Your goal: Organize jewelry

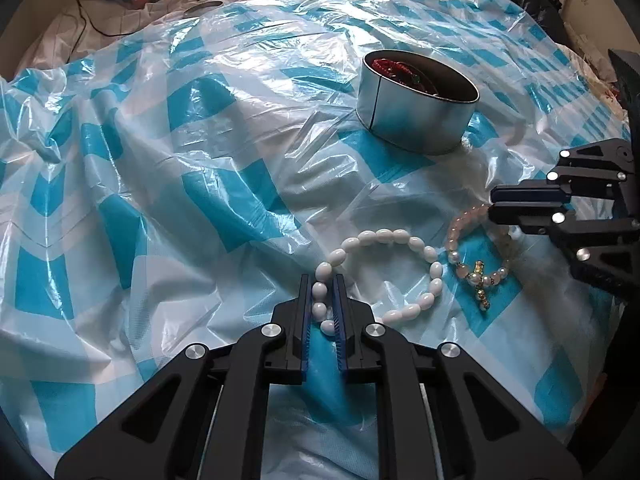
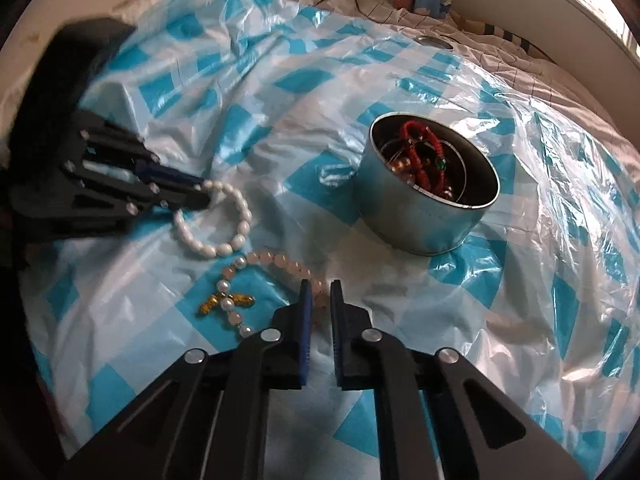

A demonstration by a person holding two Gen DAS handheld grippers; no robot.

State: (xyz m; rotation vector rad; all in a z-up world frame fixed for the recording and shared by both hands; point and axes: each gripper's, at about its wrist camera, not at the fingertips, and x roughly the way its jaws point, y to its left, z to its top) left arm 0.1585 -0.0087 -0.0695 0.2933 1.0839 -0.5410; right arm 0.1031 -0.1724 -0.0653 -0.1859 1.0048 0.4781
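Both tools grasp beads between their fingers — left gripper (image 1: 324, 300) the white bracelet (image 1: 384, 276), right gripper (image 2: 318, 300) the pink bracelet (image 2: 280, 264) — so lift slowly toward the tin (image 2: 420, 220) ahead.

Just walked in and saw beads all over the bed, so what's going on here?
A person is sorting jewelry with two handheld tools. The left tool is closed on the white bead bracelet, and the right tool grips the pink bead bracelet with the gold charm. Both bracelets lie on the blue checkered plastic sheet. The round metal tin nearby already holds red beaded jewelry.
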